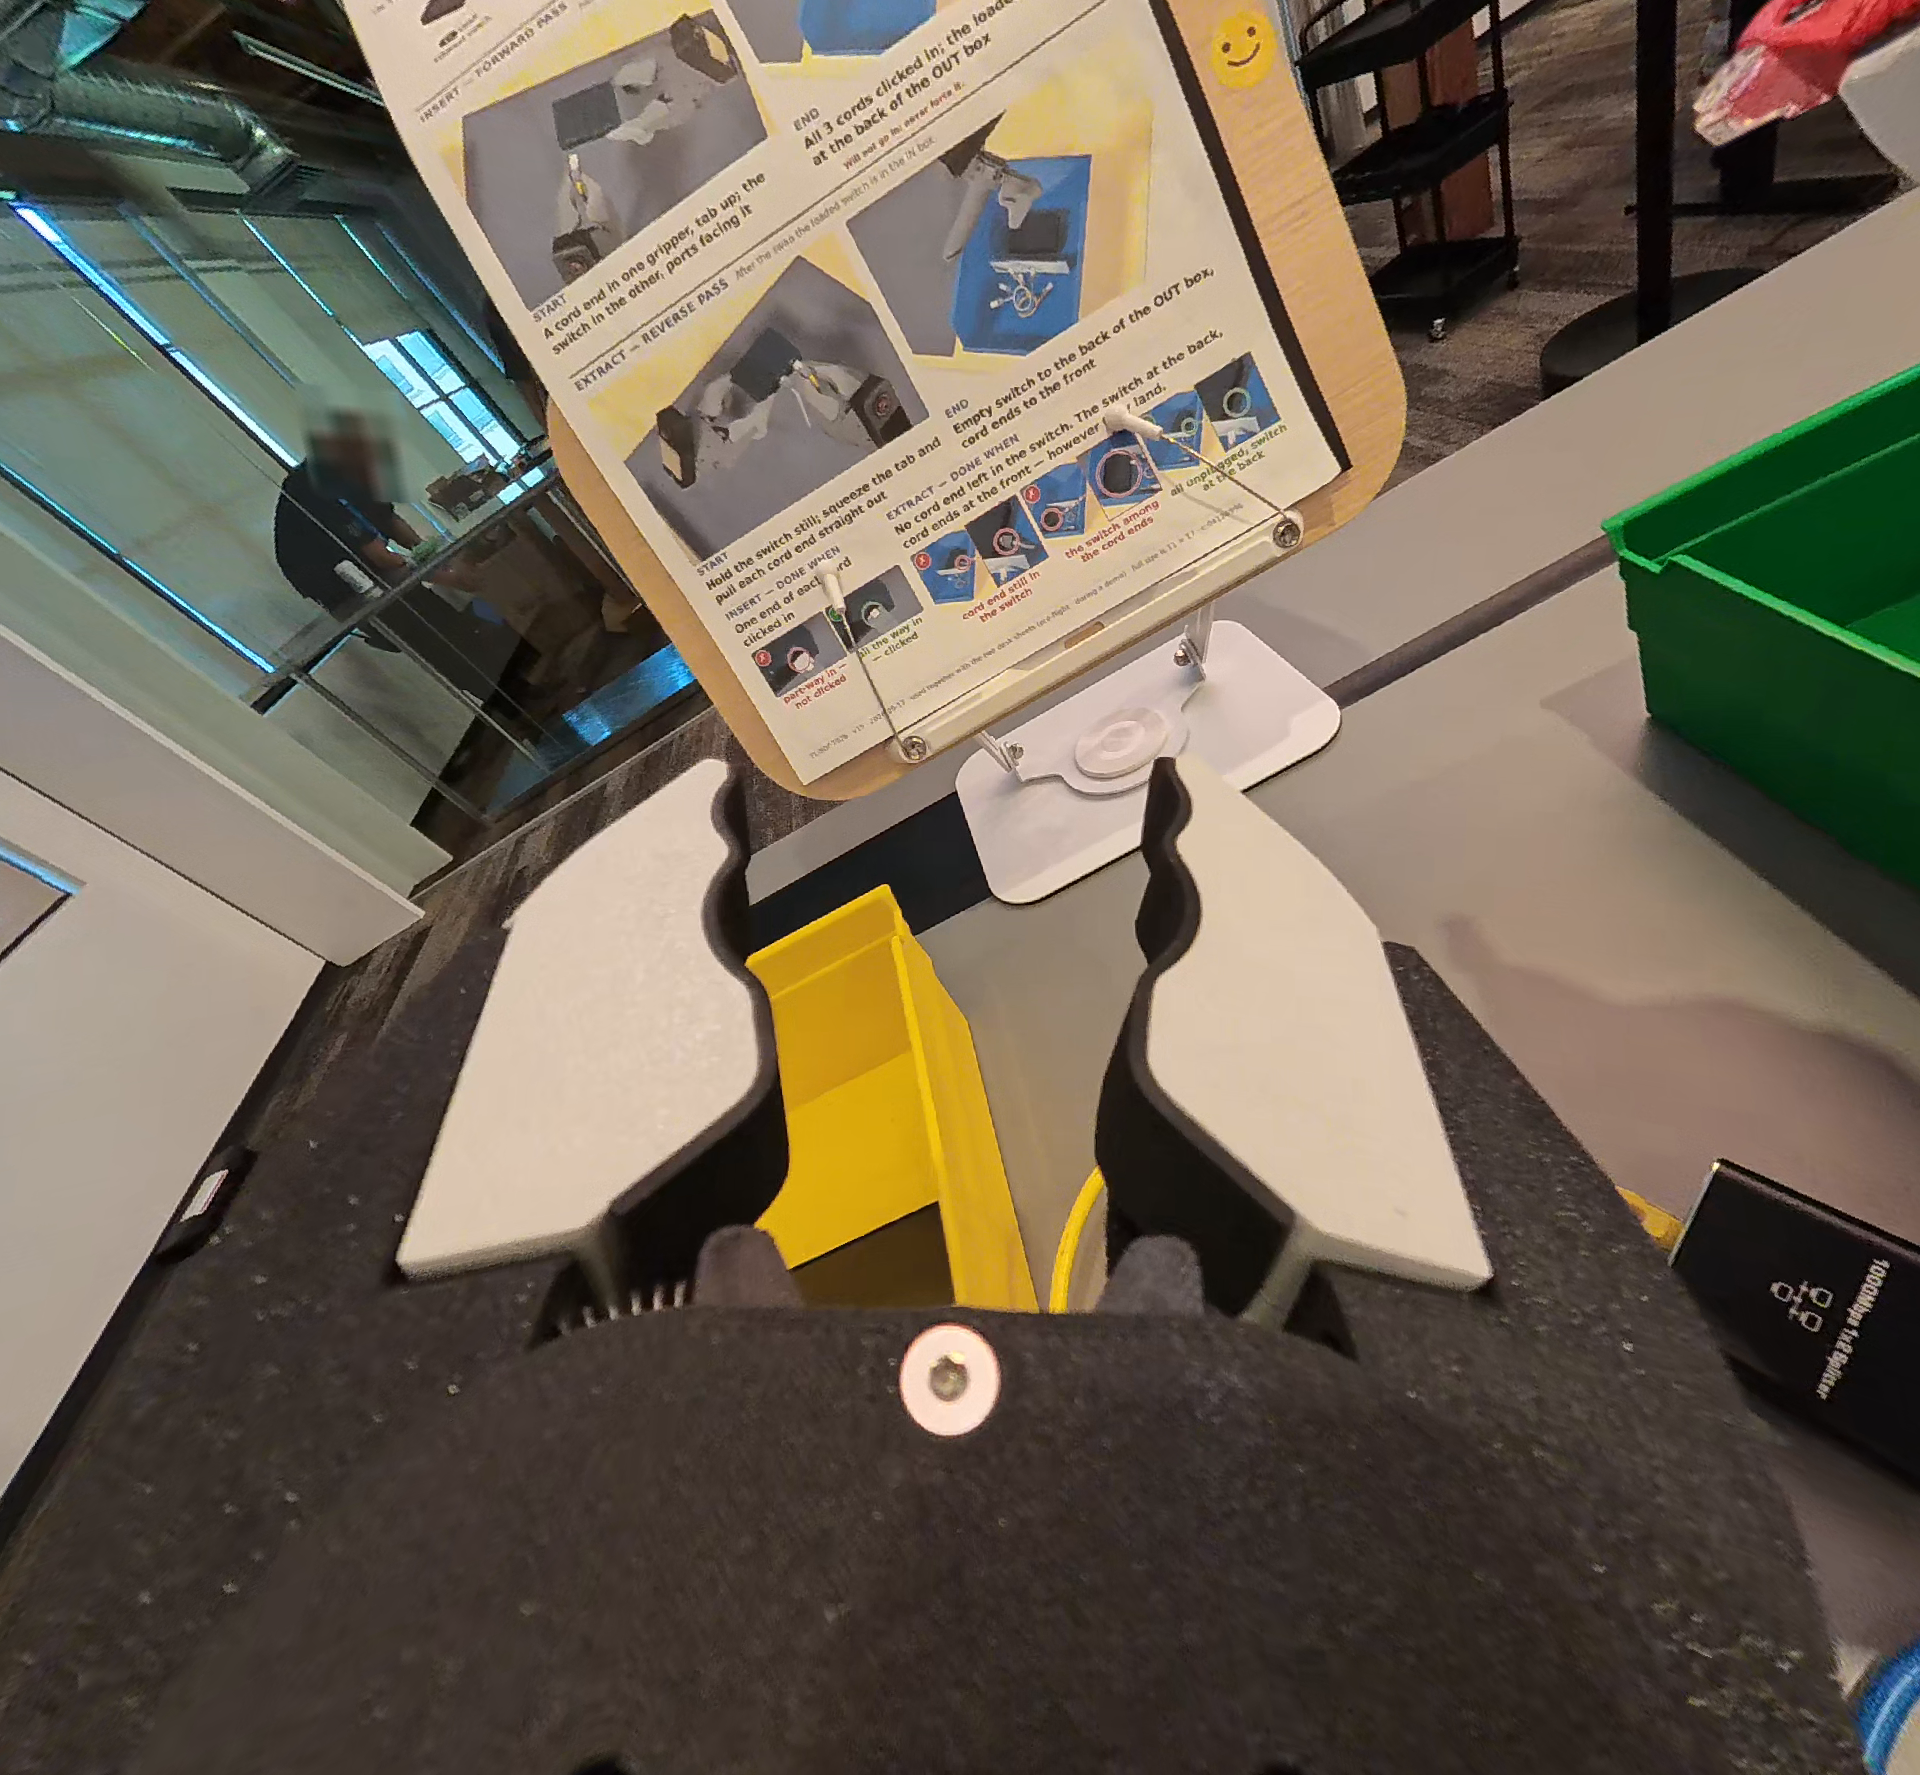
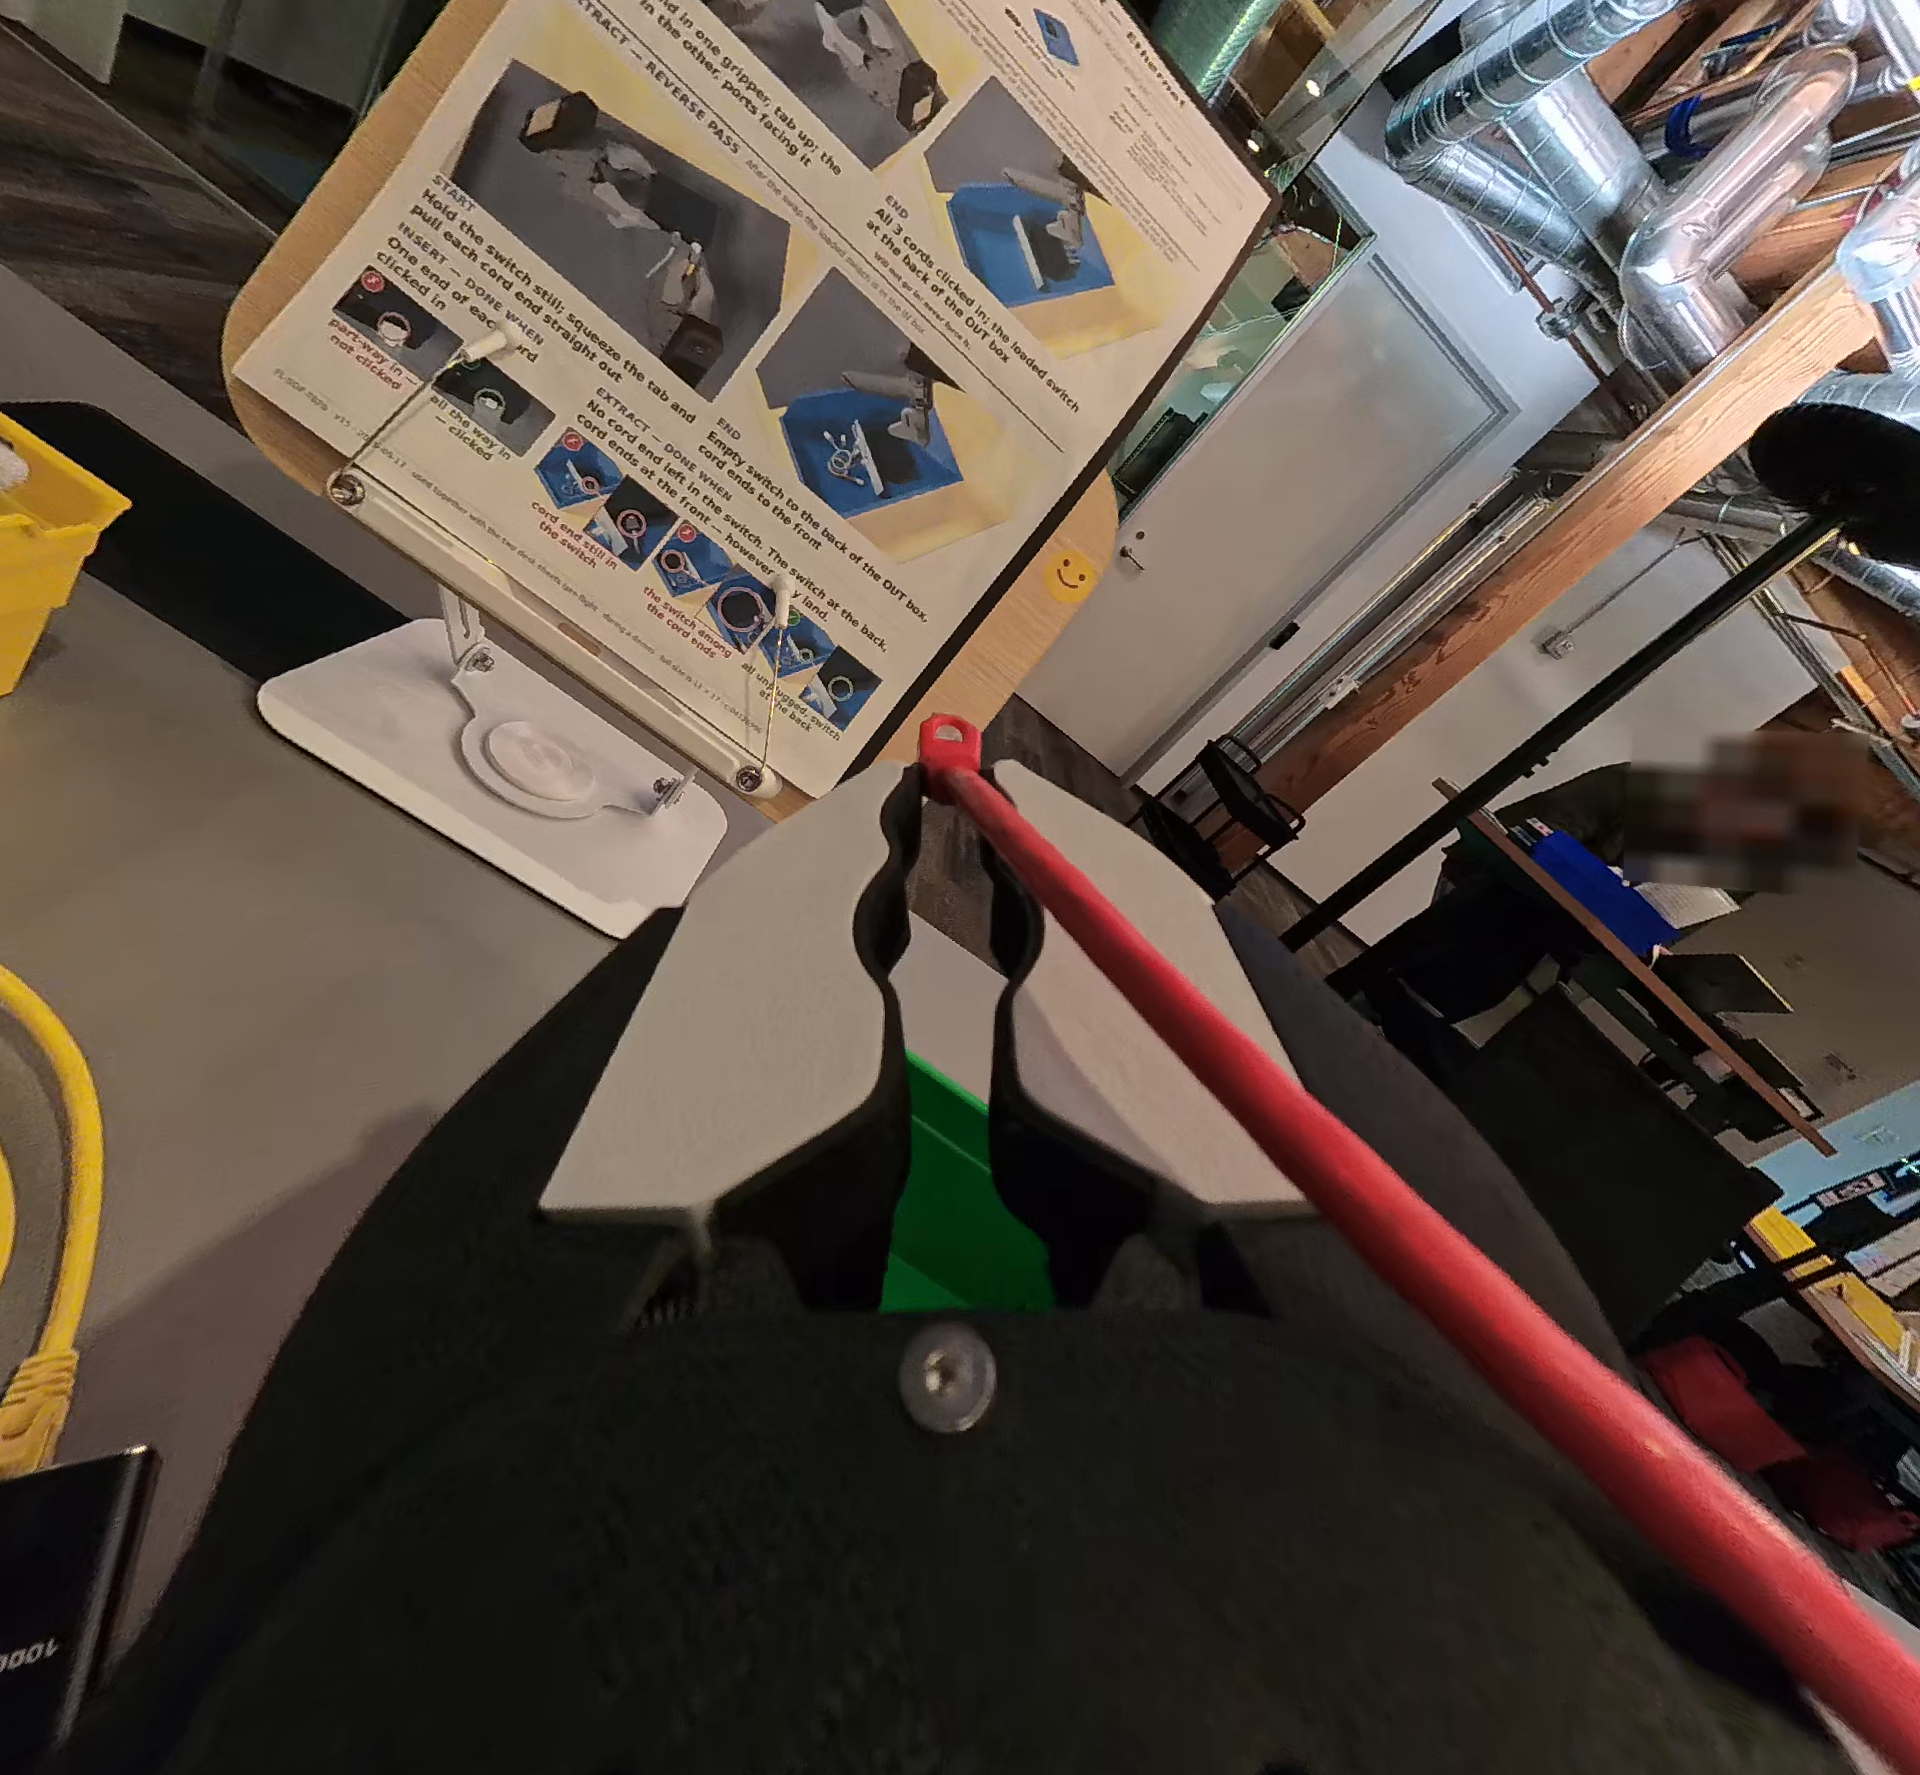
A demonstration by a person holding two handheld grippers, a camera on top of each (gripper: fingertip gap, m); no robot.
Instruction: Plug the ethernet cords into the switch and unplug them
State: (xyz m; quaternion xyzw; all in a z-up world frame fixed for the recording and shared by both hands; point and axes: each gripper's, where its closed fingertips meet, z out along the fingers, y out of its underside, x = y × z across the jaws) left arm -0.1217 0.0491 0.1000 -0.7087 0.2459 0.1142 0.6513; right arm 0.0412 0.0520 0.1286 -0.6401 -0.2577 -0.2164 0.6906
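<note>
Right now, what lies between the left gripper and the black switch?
The yellow cord lies there, beside the switch; the left wrist view shows it.

The black switch (image 1: 1813, 1310) was cut off by the right edge of the left wrist view; the red plug (image 1: 1808, 52) at upper right was blurred; the right tongs (image 2: 951, 775) hid where they gripped the red cord (image 2: 1351, 1195); the yellow cord (image 2: 62, 1206) ran off the left edge.
</note>
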